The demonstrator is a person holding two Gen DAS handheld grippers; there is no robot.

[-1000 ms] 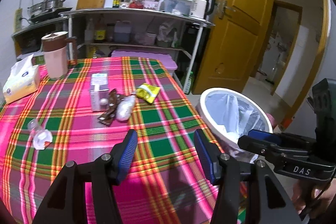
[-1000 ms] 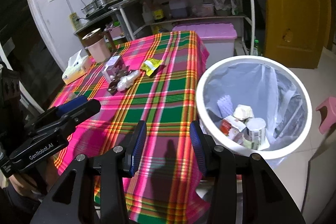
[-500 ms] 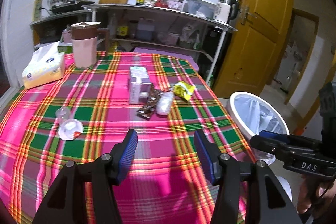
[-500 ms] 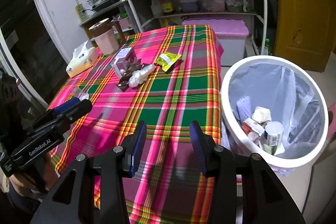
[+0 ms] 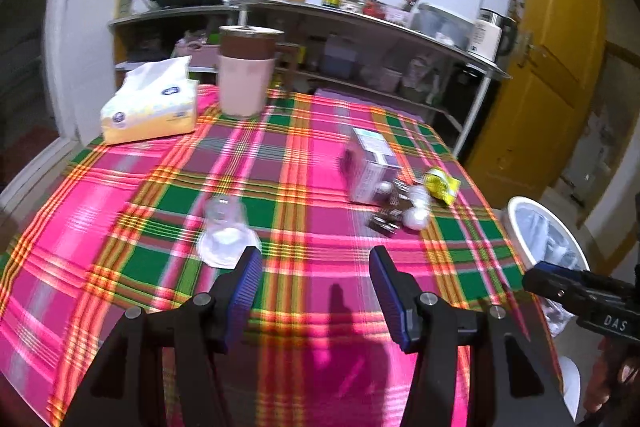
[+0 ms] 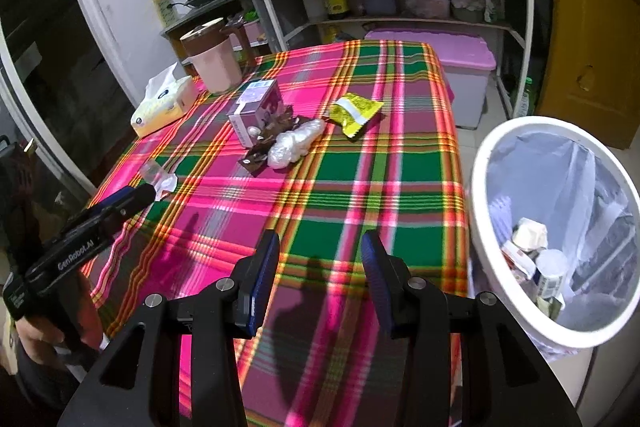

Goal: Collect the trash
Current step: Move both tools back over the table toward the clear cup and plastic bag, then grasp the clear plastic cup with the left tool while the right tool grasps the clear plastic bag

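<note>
On the table (image 6: 360, 187), the box (image 6: 258, 107) lies left of the wrapper (image 6: 356, 109); the bin (image 6: 500, 163) stands right.

In the left wrist view, the scene is now swung toward the table's left side: the clear plastic cup (image 5: 224, 227) is brought close ahead of the left gripper (image 5: 316, 283), just beyond its left fingertip, and the white bin (image 5: 520, 215) is pushed out to the right edge. In the right wrist view, the bin (image 6: 480, 163) is shifted rightward and partly cut off by the frame.
</note>
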